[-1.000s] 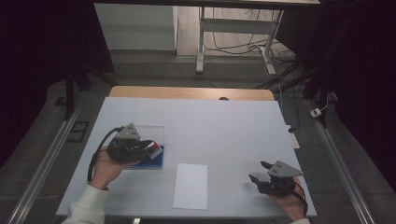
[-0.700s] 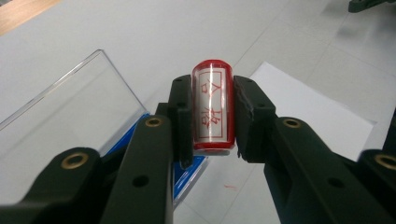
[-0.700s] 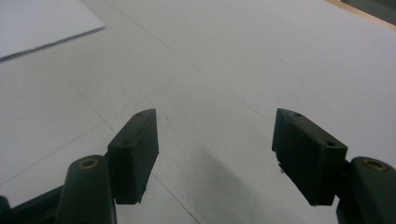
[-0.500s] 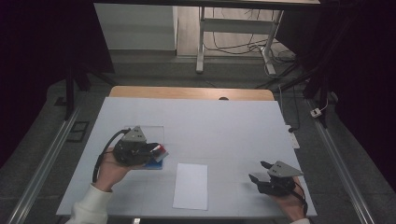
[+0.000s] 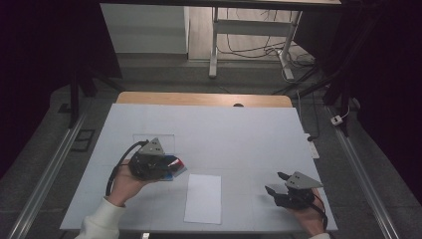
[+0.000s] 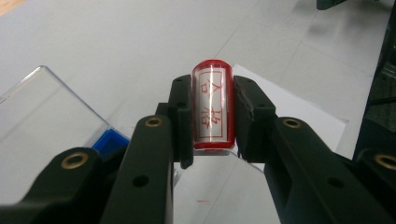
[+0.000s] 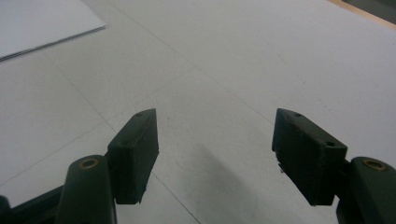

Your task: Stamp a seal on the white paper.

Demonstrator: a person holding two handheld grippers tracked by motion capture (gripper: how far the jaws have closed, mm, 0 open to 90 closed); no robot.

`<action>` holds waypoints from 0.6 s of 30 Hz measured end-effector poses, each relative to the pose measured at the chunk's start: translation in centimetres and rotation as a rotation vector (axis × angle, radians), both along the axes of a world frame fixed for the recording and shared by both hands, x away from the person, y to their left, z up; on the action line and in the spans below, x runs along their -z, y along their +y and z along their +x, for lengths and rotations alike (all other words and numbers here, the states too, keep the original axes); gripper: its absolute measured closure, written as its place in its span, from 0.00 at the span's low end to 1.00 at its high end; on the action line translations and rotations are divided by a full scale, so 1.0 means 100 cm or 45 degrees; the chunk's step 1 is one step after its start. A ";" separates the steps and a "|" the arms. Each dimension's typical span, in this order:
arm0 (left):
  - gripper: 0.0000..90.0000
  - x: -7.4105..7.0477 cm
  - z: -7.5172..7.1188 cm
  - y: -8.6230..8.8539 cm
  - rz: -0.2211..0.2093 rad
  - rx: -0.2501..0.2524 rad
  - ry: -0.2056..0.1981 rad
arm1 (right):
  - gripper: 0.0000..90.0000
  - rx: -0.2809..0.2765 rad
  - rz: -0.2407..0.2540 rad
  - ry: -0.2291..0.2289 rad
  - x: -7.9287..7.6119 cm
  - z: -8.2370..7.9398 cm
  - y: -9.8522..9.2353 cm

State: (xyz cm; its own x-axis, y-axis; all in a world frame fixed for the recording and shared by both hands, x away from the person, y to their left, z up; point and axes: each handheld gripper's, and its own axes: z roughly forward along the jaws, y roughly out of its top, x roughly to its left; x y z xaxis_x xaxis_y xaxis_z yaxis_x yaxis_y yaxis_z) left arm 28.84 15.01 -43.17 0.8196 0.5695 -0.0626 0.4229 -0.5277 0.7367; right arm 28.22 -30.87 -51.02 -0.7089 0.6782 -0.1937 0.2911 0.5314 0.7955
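Your left gripper (image 6: 212, 112) is pinching a red stamp (image 6: 213, 105) — a short cylinder with red characters on a white label, lying lengthwise between the two black jaws, which press on its sides. From above, that gripper (image 5: 171, 167) sits at the left of the white table (image 5: 239, 129), your left hand (image 5: 127, 181) under it, its cable looping back toward your sleeve. The stamp's red end (image 5: 178, 162) pokes out toward the middle of the table.

Just below the jaws is a blue ink pad (image 6: 108, 141), part hidden by the gripper, with its clear lid (image 6: 42, 116) open and lying flat beside it. A white sheet (image 5: 203, 197) lies near the table's front edge, just to the right of the stamp; its corner shows behind the jaws (image 6: 299, 105).

Your right gripper (image 7: 215, 154) has its jaws spread wide with nothing between them — bare table shows through the gap. It rests at the front right (image 5: 279, 183), well apart from the sheet.
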 end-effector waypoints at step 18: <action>0.79 0.006 -0.002 -0.020 0.001 0.071 0.016 | 0.34 -0.006 0.004 0.003 0.000 0.000 0.001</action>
State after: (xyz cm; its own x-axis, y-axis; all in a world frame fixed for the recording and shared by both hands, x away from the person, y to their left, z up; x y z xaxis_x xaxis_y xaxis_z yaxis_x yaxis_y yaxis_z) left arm 28.61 13.02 -43.78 0.8494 0.5227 -0.0730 0.4020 -0.5512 0.7312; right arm 28.23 -30.81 -51.07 -0.7124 0.6757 -0.1898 0.2906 0.5301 0.7966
